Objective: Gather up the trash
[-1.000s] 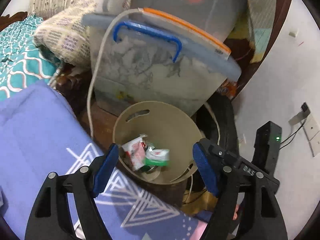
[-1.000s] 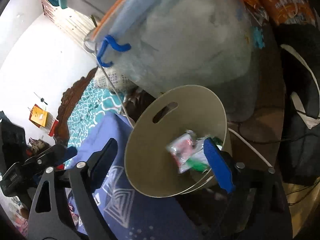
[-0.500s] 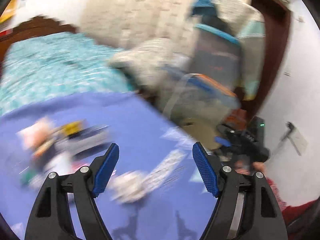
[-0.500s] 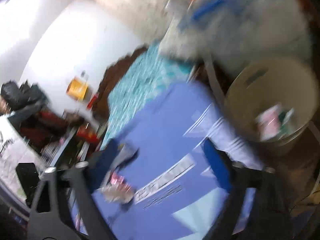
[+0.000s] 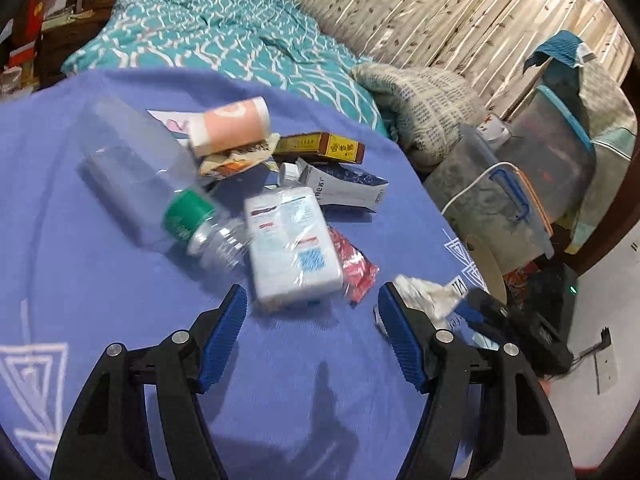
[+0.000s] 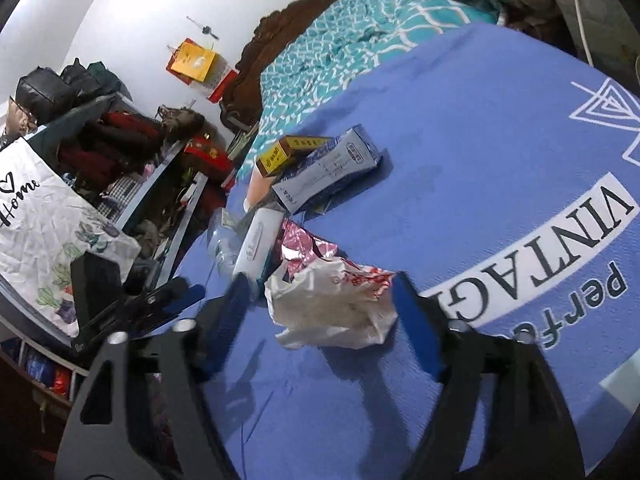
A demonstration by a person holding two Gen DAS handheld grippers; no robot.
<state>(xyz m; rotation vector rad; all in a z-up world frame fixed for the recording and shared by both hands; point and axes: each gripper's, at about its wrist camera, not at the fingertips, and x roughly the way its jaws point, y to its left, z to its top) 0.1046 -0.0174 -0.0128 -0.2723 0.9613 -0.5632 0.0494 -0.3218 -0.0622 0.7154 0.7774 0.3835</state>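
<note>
Both sets of tongs hang spread wide over a blue printed blanket (image 5: 100,280) with nothing between their pads. The landmark is the white tissue pack (image 5: 294,248), lying flat in the middle of the trash heap on the blanket. The left tongs (image 5: 312,340) hover just short of the pack's near end, empty. A clear plastic bottle with a green label (image 5: 160,188) lies on its side against the pack's left edge. A red foil wrapper (image 5: 356,266) touches the pack's right edge. Beyond the pack sits a blue-and-white carton (image 5: 344,188), and farther beyond that a brown-and-yellow box (image 5: 320,146) and a pink roll (image 5: 228,126). A crumpled white plastic bag (image 6: 332,300) lies to the right of the pack, just past the foil wrapper; the right tongs (image 6: 320,324) straddle it, pads either side and apart from it, though blur hides whether they touch. The beige trash bin (image 5: 490,268) stands off the blanket's edge, well to the right of the pack, beside grey storage tubs (image 5: 492,200)
</note>
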